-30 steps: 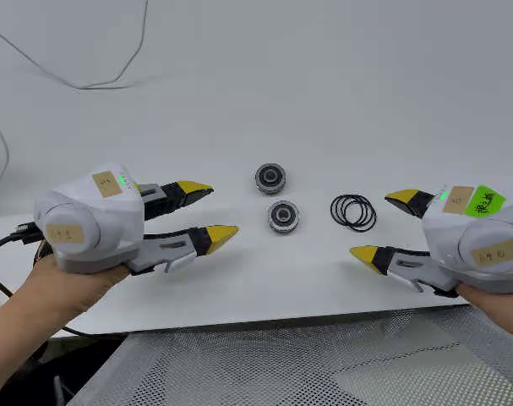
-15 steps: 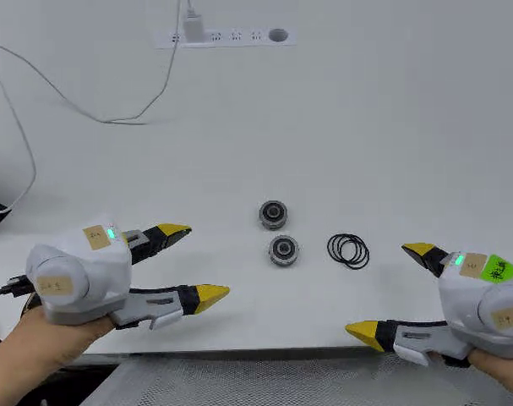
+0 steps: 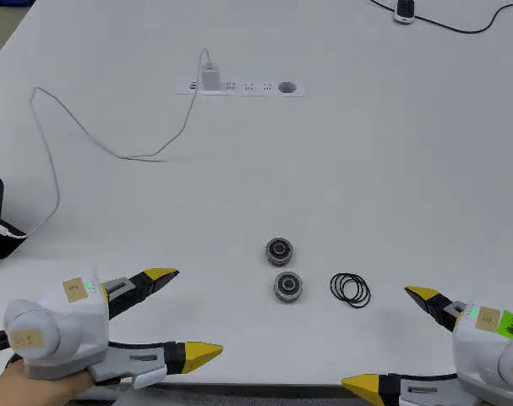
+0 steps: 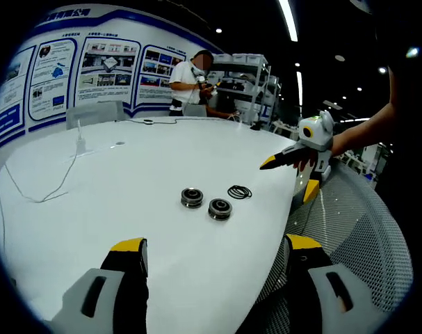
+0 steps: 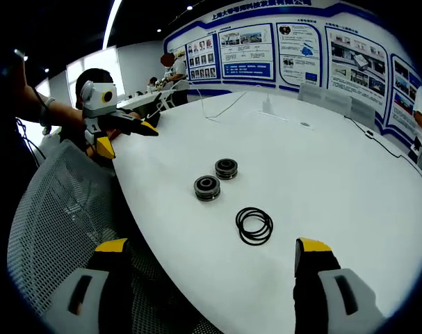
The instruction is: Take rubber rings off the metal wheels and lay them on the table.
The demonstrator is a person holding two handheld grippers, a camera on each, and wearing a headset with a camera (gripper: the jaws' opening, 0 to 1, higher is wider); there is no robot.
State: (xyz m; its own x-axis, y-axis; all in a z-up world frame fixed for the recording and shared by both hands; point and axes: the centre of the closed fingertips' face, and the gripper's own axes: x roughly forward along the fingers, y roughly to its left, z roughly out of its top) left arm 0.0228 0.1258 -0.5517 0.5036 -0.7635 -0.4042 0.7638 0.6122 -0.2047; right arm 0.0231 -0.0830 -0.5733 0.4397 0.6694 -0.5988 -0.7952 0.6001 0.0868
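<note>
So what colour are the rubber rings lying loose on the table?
Black. The rubber rings show best in the right gripper view.

Black rubber rings (image 3: 350, 289), white table (image 3: 341, 169).

White table (image 3: 383, 178): two wheels (image 3: 280, 251), rubber rings (image 3: 350, 289) (overlapping), power strip (image 3: 239, 87)

Left claw (image 3: 189, 311) and right claw (image 3: 384, 338) opened wider, apparently drawing back from wheels (image 3: 287, 286).
</note>
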